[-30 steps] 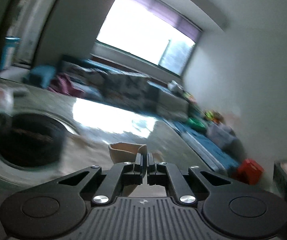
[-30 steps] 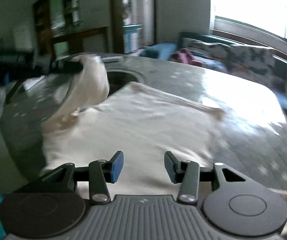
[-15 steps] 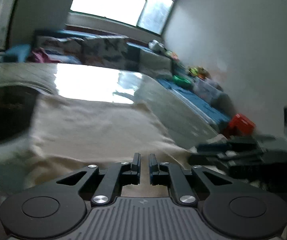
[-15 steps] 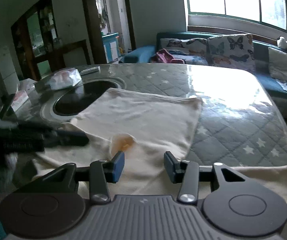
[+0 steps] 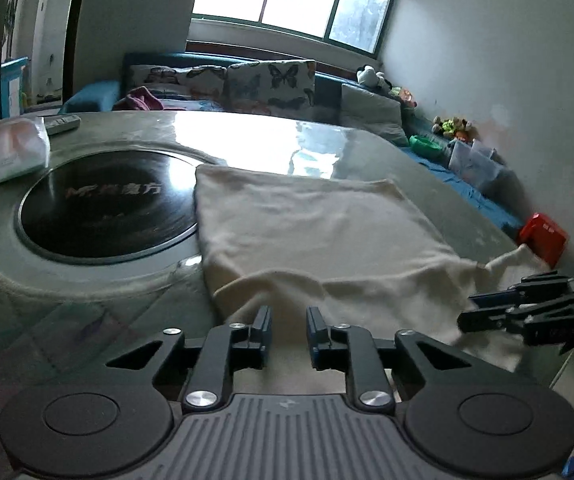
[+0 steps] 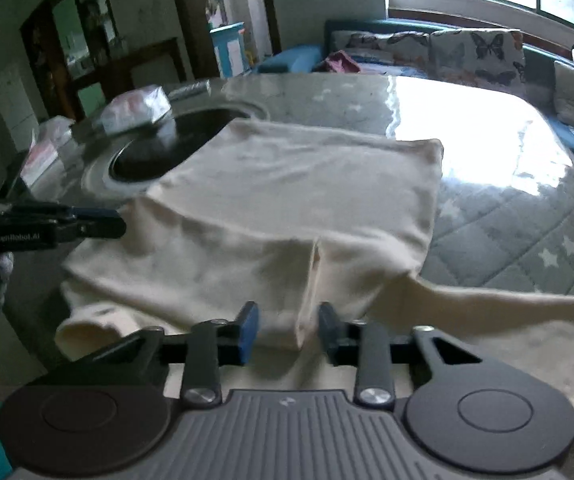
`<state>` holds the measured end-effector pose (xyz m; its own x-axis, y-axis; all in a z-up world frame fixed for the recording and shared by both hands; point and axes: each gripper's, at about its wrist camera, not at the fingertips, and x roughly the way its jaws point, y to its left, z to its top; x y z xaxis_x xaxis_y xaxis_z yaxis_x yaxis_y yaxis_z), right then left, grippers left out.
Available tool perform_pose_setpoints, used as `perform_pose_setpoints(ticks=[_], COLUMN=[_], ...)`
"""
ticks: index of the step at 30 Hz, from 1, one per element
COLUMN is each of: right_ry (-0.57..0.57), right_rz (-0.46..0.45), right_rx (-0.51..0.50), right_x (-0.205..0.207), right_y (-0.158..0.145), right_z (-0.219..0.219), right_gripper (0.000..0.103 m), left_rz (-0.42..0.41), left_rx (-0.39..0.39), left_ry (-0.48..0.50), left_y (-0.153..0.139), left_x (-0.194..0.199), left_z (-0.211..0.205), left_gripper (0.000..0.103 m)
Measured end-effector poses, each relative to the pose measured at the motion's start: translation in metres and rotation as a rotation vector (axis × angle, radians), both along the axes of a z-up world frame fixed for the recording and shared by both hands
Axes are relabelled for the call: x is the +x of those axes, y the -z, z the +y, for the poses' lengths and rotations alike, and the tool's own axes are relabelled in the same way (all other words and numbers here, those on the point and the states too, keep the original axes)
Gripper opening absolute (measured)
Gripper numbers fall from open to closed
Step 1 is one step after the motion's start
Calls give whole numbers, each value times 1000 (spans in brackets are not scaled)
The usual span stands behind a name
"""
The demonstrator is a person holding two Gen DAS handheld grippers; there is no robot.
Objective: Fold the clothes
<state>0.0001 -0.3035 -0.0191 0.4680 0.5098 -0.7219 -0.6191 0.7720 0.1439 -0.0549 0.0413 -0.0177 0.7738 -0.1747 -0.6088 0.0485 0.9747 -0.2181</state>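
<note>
A cream-coloured garment [image 6: 299, 184] lies on the table, its far part folded into a flat rectangle with its far left corner over a dark round inset. Nearer, a sleeve trails off to the right, another cuff curls at the near left.

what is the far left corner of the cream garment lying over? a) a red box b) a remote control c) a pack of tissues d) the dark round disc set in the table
D: in the left wrist view the cream garment has its far left edge overlapping the rim of the dark round disc, while the tissue pack sits apart on the disc's other side.
</note>
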Motion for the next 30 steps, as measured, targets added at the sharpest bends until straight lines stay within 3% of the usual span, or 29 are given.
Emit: perform_pose_setpoints(ticks=[2, 6, 12, 14, 18, 23, 28, 30], right_ry=[-4, 11, 39, 57, 49, -2, 96, 190], right_rz=[-24, -83, -55, -85, -146, -99, -106, -119], right_rx=[-14, 10, -45, -57, -10, -26, 38, 32], right_x=[-5, -15, -21, -23, -26, -17, -17, -14], right_y=[0, -20, -15, -14, -25, -6, -14, -16], right_z=[3, -2, -7, -9, -8, 5, -25, -48], right_gripper=[6, 5, 8, 8, 9, 9, 16, 18], left_rz=[12, 4, -37, -47, -26, 3, -4, -17], left_rx=[6, 12, 6, 4, -2, 28, 41, 43], left_ry=[3, 24, 42, 43, 23, 21, 30, 50], left_y=[4, 0, -12, -15, -7, 5, -4, -10], left_x=[-4, -8, 4, 10, 29, 34, 35, 35], left_z=[3, 3, 1, 1, 5, 5, -1, -8], left_gripper=[24, 24, 24, 23, 21, 21, 23, 23])
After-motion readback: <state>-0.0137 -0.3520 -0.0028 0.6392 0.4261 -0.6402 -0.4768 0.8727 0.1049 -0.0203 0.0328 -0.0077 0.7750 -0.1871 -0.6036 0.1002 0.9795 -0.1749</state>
